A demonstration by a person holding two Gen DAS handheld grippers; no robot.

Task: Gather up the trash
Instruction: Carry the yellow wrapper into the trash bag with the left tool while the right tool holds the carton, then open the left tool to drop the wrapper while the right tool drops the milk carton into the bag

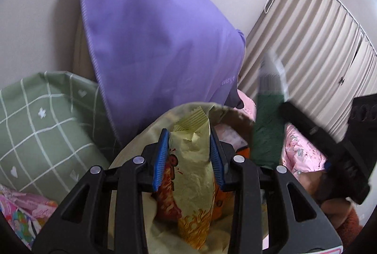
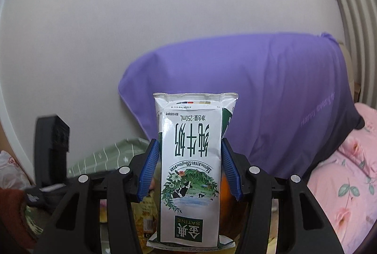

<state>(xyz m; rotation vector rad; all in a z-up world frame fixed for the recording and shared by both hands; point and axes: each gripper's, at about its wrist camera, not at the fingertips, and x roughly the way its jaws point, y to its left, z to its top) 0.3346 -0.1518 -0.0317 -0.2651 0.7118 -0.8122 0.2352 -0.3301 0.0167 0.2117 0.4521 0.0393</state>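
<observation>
My left gripper (image 1: 189, 137) is shut on a crumpled yellow snack bag (image 1: 190, 173) with orange flame print, held between the blue pads. Around it lies a pale yellow-green bag opening (image 1: 150, 133). My right gripper (image 2: 189, 147) is shut on a white and green 250 mL milk carton (image 2: 191, 166), held upside down. In the left wrist view the same carton (image 1: 271, 117) shows blurred at the right, in the other gripper (image 1: 329, 150).
A purple pillow (image 1: 160, 41) leans on the white wall and also shows in the right wrist view (image 2: 271, 93). A green checked pillow (image 1: 44, 119) lies left. Pink floral bedding (image 2: 348, 178) lies right. Beige curtains (image 1: 318, 46) hang at the right.
</observation>
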